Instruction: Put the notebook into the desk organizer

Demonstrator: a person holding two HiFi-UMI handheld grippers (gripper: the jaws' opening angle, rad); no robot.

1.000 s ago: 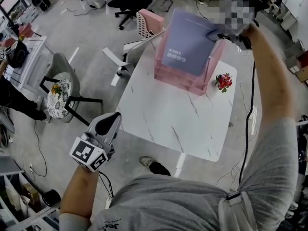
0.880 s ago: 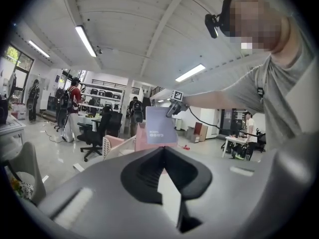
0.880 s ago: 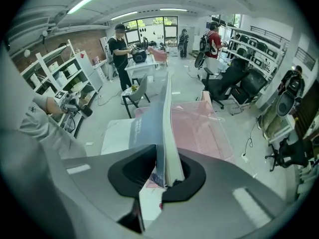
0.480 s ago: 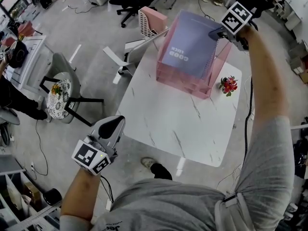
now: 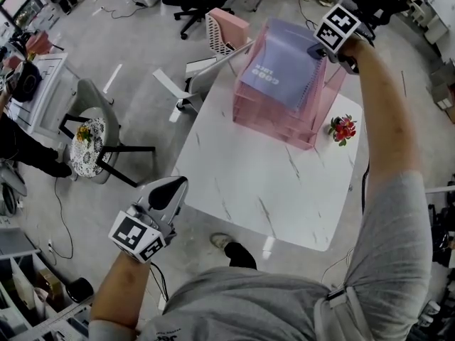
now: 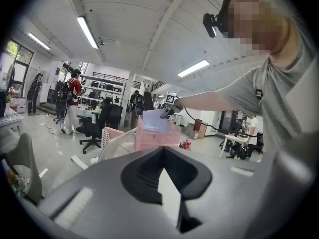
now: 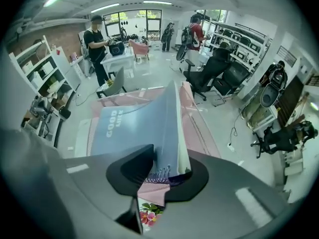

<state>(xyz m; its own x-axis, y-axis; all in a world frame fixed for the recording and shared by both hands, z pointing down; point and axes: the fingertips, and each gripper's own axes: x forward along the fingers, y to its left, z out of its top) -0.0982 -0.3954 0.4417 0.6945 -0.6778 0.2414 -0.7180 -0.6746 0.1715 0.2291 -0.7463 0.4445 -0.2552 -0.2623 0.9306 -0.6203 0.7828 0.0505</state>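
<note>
A grey-blue spiral notebook (image 5: 281, 66) stands tilted in the top of the pink wire desk organizer (image 5: 274, 123), which sits at the far end of the white marble table (image 5: 270, 183). My right gripper (image 5: 316, 50) holds the notebook's upper right corner. In the right gripper view the spiral edge of the notebook (image 7: 144, 128) lies between the jaws of that gripper (image 7: 167, 171), which are opening while still touching it. My left gripper (image 5: 170, 190) hangs shut and empty off the table's near left corner. Its own view looks across at the organizer (image 6: 149, 138).
A small pot of red flowers (image 5: 344, 128) stands on the table right of the organizer. A pink chair (image 5: 224, 30) is behind the table, a grey chair with a lace cover (image 5: 89, 144) to the left. Black office chairs and people stand farther off.
The notebook has gone down and deeper into the organizer with the right gripper following it. The left gripper has barely shifted.
</note>
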